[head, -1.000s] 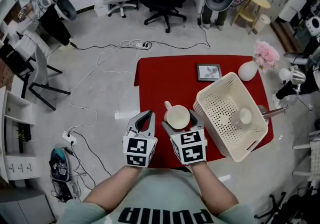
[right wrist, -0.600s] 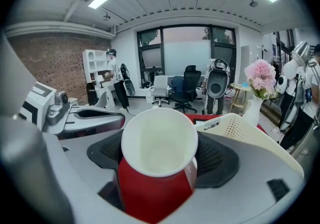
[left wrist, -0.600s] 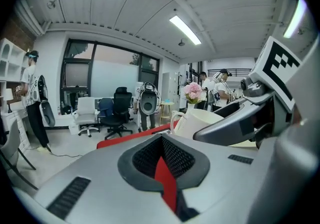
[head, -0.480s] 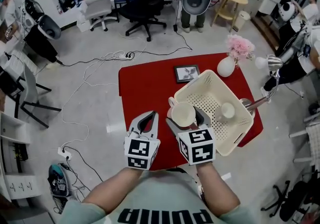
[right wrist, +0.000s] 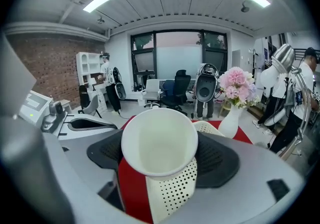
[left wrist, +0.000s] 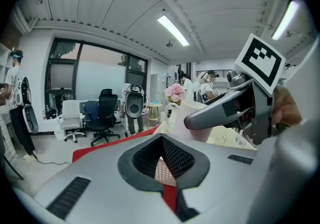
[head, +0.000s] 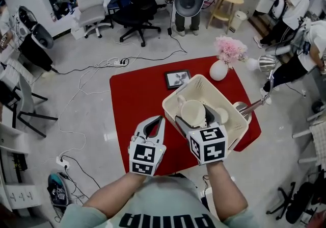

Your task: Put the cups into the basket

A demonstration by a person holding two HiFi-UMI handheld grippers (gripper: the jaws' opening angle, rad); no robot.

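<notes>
I am pinching a white cup (right wrist: 159,140) in my right tool (head: 195,115), one jaw on each side of its body. Its open mouth is facing back along the tool. I am holding it in the air over the near-left corner of the cream perforated basket (head: 173,100), not touching it. In the right gripper view, the holed wall and a strip of the red desk (head: 135,94) are showing just beneath it. Another cup (head: 222,115) is already lying inside the basket, just beside the one I am carrying.

My left tool (head: 161,119) is hanging pressed together with nothing in it, over the desk to the left of the basket.

I am judging the cup to be glazed ceramic: stiff, fairly light, smooth enough to slide in the pads, and likely to chip if dropped or knocked against the other cup. Gripping across the round body below the rim looks firmest to me. The handle (head: 180,101), pointing away from me, seems too thin and awkward to grip. I am thinking it wants lowering onto the bottom well clear of the second cup, not releasing from a height.
</notes>
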